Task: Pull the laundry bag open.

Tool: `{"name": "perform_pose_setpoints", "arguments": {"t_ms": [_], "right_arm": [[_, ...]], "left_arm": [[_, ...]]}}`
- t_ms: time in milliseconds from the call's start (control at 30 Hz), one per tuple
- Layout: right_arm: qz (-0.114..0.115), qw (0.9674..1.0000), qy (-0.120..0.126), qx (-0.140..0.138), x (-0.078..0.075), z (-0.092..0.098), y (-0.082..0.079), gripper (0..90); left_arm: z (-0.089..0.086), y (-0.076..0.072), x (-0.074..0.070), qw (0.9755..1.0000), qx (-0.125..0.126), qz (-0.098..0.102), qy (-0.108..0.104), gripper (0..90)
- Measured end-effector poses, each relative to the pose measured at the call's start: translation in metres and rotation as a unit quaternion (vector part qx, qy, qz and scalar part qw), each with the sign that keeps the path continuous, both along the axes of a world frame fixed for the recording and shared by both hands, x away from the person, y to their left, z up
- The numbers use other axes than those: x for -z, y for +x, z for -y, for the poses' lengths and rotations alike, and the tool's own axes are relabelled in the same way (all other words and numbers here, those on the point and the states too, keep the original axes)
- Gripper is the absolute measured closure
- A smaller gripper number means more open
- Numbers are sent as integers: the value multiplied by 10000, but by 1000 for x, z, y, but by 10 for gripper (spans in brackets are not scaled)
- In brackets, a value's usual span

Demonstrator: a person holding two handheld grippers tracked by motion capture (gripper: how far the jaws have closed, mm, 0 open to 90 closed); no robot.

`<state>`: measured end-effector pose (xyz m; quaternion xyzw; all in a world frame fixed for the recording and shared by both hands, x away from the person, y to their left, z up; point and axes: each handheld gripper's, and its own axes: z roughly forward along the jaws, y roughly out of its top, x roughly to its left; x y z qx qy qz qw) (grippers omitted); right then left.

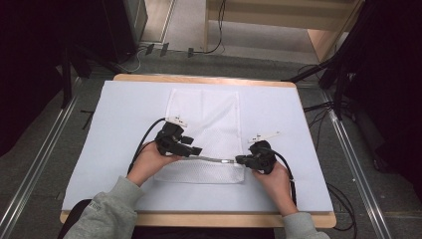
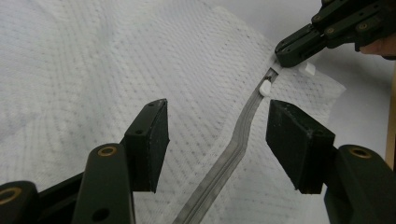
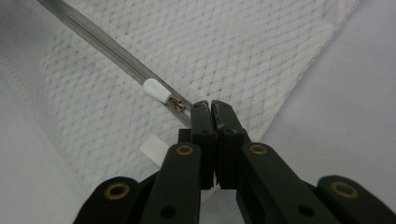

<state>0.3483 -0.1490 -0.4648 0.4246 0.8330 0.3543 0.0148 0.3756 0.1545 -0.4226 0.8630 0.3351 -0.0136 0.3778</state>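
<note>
Grey sleeves come in low at the near edge of the bench, whose pale cover carries a white mesh bag lying flat at its middle. Left hand-held gripper hovers with jaws spread wide over the grey zipper running across the bag. Right hand-held gripper is clamped on the zipper's end, just beside the small white pull.
</note>
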Motion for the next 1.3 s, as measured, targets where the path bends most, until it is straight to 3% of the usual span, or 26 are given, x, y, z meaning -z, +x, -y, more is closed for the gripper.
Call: {"name": "perform_pose_setpoints", "arguments": {"t_ms": [233,433,633,733,1067,1300], "right_arm": [[193,9998,-74,-57,3,-2,-5,898],[332,9994,-67,-82,6,-2,-8,900],[411,9991,-55,-109,7,-2,-9,900],[466,9988,-74,-112,7,-2,-10,900],[456,9989,-35,-80,8,-2,-11,900],[473,9988,-35,-83,8,-1,-12,899]], "left_arm": [[17,-1,3,9998,156,-10,96,439],[29,-2,7,9997,228,-111,44,532],[43,-3,12,9990,363,-221,-139,640],[49,-3,16,9988,389,-274,-108,661],[64,-3,28,9985,450,-301,-64,819],[71,-1,38,9979,448,-471,-79,825]]}}
